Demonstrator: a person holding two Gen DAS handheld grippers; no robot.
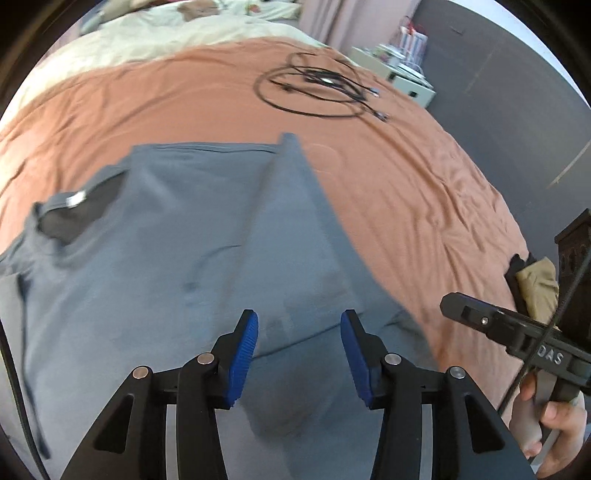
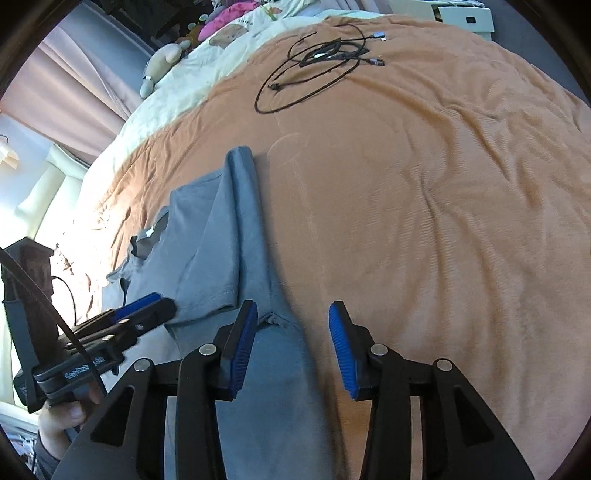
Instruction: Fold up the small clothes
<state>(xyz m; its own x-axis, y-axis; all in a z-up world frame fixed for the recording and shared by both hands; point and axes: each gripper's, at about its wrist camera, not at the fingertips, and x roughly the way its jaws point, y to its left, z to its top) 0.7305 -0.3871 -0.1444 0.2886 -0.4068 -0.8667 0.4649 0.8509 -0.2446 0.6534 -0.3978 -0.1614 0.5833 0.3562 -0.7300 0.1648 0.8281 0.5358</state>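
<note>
Bed, covered by an orange blanket [image 2: 424,192]; I see a cream duvet [image 1: 155,33] at the far end. On the blanket lies the grey T-shirt [image 1: 177,236], spread flat, collar and white label to the left in the left wrist view. Its right side is already turned in: a long folded strip [image 2: 243,206] lies along that edge.

I judge the step in hand as between folds, first lengthwise fold laid, nothing gripped.

Left gripper [image 1: 299,354]: jaws apart above the near cloth, nothing between the pads. Right gripper [image 2: 293,343]: jaws likewise apart, over the shirt's near right edge, empty.

Next move, as I read it: take the opposite side, or the near hem at two points, and carry it over. It calls for both pinches catching all layers so that the strip does not unroll.

A coiled black cable [image 2: 317,62] lies well apart.
</note>
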